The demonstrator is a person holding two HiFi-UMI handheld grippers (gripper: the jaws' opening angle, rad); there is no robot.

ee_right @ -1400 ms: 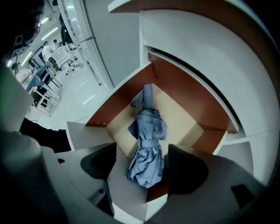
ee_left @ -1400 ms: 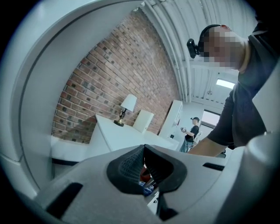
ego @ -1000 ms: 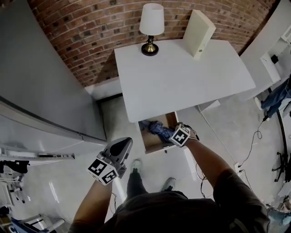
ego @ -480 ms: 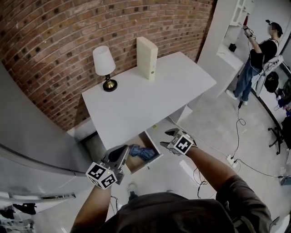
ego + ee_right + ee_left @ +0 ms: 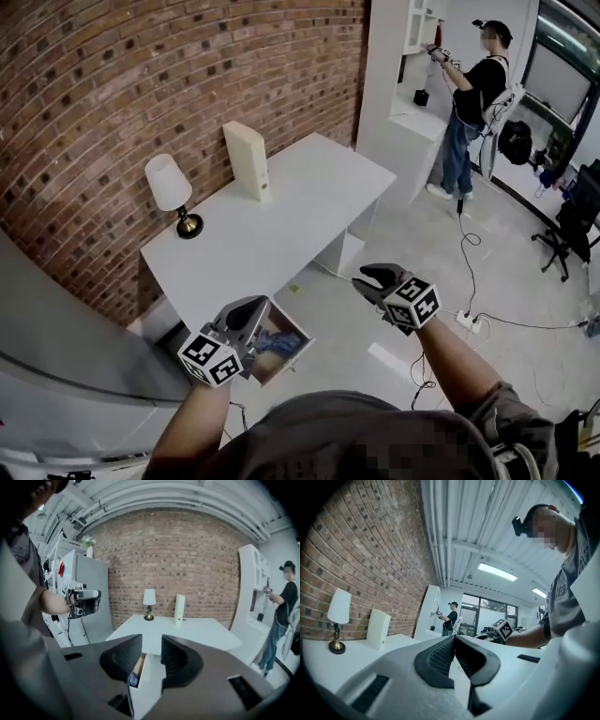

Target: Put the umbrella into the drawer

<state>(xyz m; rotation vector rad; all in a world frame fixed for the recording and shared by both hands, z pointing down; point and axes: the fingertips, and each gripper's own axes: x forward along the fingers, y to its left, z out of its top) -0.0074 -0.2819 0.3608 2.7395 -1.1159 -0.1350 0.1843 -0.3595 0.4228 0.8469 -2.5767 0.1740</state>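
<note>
Head view has the umbrella (image 5: 277, 340) already lying in the open drawer (image 5: 292, 354) under the white desk (image 5: 281, 225), a crumpled blue bundle, so the putting-in part looks done to me. Left gripper (image 5: 246, 319) is clamped tight on nothing, pads touching. Right gripper (image 5: 367, 279) is up in the air well away from the drawer; its jaws have just been closing but there's a gap between them and nothing in it. If you had to regrab the umbrella, I'd guess it's light, with a soft, slippery canopy over a stiff core, so pinch across the middle of the bundle, not loose fabric. Count: one umbrella, one drawer, one desk, one lamp (image 5: 171, 192), one cream box (image 5: 247, 161), two grippers, plus one other person (image 5: 473, 103) in the back.
</note>
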